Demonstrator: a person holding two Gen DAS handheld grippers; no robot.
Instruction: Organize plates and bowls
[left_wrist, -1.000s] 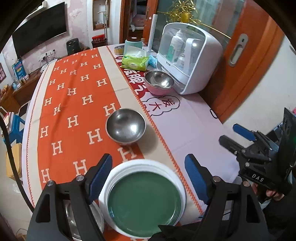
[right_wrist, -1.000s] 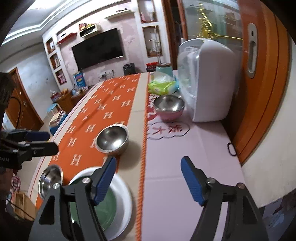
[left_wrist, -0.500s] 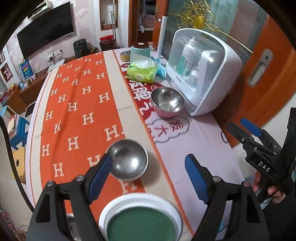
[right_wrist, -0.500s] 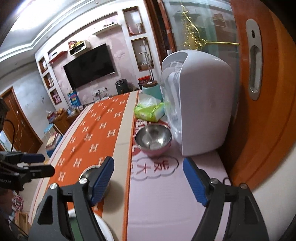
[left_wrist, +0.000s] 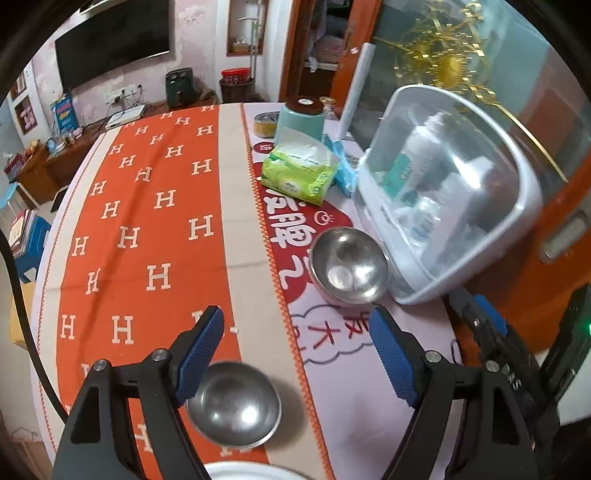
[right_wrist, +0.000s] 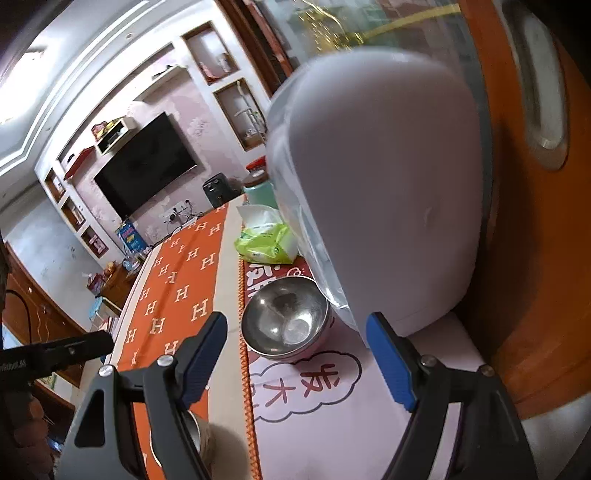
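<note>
The right gripper (right_wrist: 295, 360) is being held open and empty, as is the left gripper (left_wrist: 297, 356). A second steel bowl (left_wrist: 233, 404) is being shown whole only in the left wrist view.

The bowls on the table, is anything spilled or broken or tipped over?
Nothing stands out. The steel bowl near the left gripper sits upright on the orange cloth, and the pink-bottomed steel bowl sits upright beside the white storage box. Both look empty and undamaged. No spills show on the table.
</note>
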